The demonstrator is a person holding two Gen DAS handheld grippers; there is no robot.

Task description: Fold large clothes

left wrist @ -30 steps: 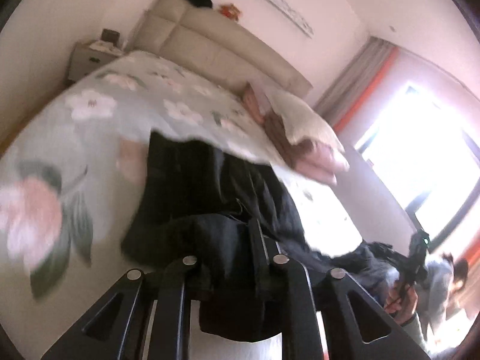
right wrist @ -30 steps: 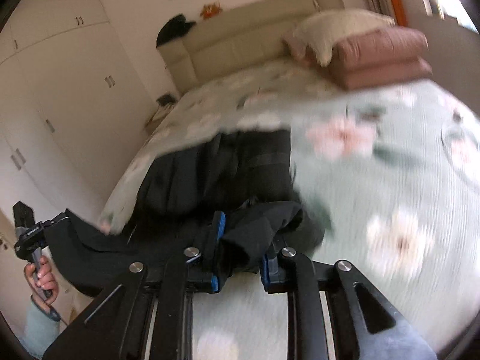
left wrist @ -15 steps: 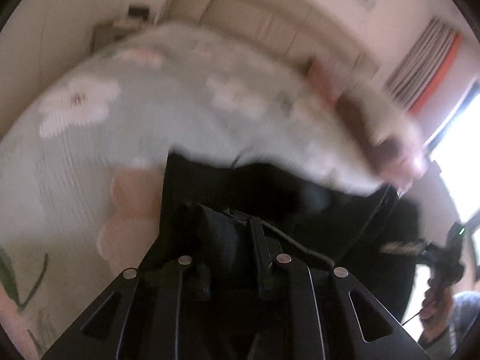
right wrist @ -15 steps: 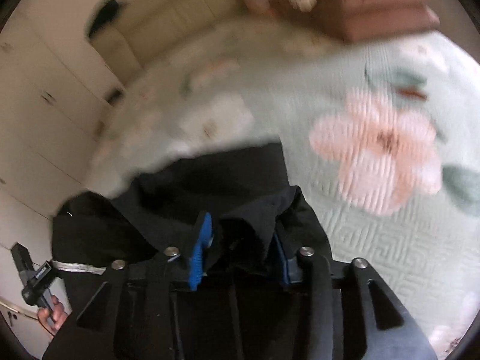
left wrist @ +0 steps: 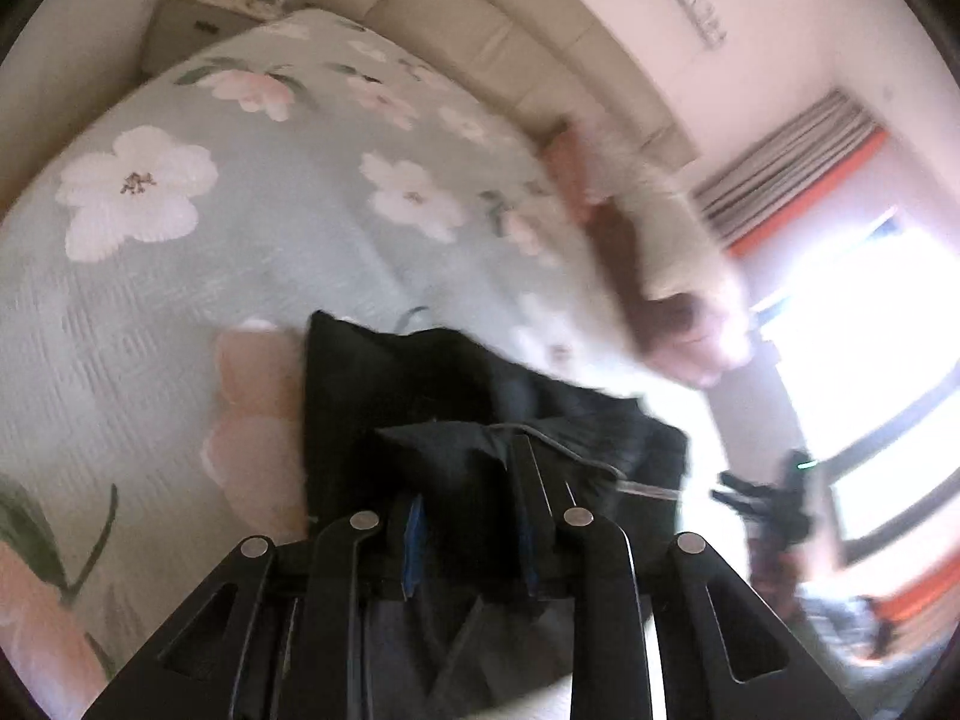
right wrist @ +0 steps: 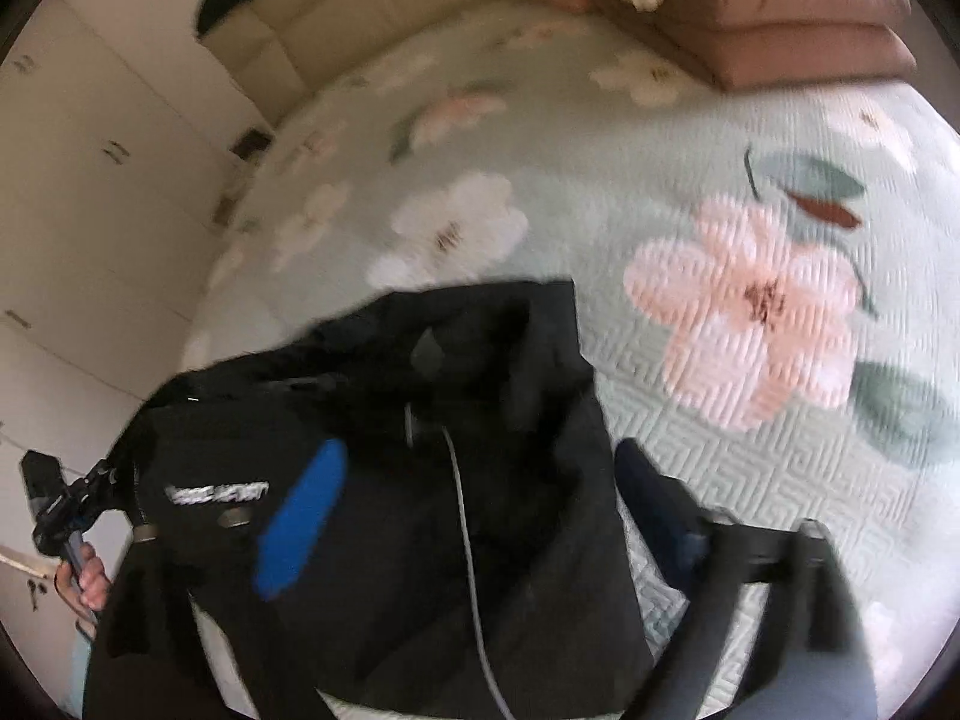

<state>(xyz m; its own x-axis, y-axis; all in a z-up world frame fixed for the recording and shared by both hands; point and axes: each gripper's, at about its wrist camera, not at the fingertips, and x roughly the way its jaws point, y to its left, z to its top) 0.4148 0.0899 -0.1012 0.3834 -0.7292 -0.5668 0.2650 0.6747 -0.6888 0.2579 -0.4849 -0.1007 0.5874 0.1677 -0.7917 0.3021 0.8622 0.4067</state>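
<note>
The black garment (right wrist: 420,480) lies folded on the floral bedspread (right wrist: 720,480) near the bed's edge. The right tongs (right wrist: 474,516) have just been opening and stand wide, released, the cloth between them ungripped. The left tongs (left wrist: 471,516), opening slightly, remain clenched on a black fold.

Left tool (left wrist: 468,516) pointing downward, jaws just easing apart, right tool (right wrist: 474,504) just spread wide
</note>
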